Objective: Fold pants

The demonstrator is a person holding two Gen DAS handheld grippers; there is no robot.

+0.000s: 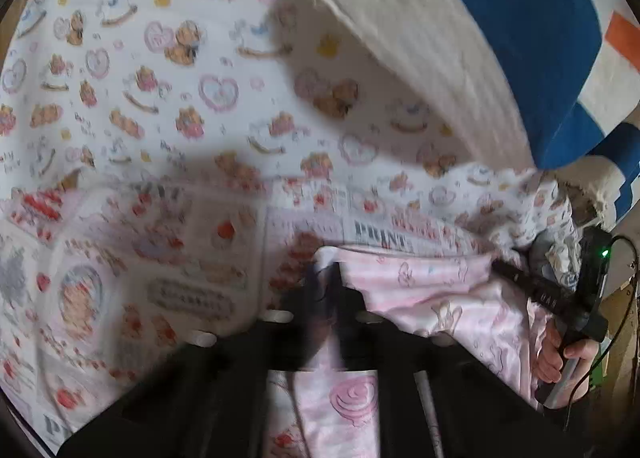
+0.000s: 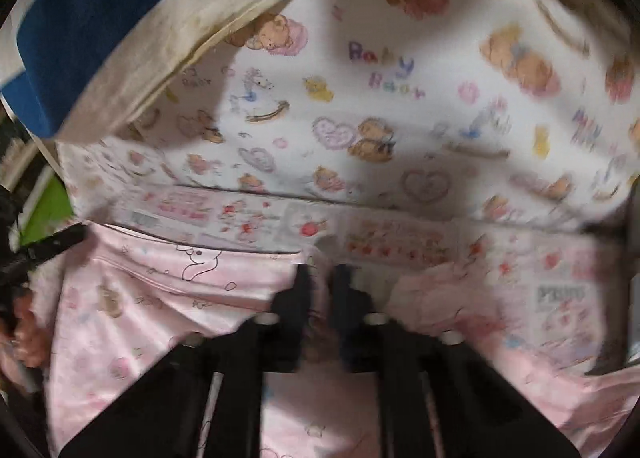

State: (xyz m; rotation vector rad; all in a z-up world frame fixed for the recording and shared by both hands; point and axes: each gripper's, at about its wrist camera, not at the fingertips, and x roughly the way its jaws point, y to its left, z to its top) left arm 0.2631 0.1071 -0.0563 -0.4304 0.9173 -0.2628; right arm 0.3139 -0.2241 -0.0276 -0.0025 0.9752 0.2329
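Note:
The pink satin pants [image 1: 448,298] with cartoon outlines lie rumpled on a printed sheet. In the left wrist view my left gripper [image 1: 326,278] is shut on the pants' upper left edge, with pink cloth bunched at the blurred fingertips. In the right wrist view the pants [image 2: 160,298] spread to the left. My right gripper [image 2: 322,278] is shut on a fold of them, and pink cloth shows between the black fingers [image 2: 300,290]. A hand [image 1: 560,354] holds the right gripper's handle at the pants' right side.
A strawberry-print sheet [image 1: 160,258] marked "PRINT" lies under the pants. Beyond it spreads a white "Baby Bear" blanket [image 2: 360,98]. A beige and blue cover [image 1: 500,38] rises at the back. A cable [image 1: 624,318] hangs at the far right.

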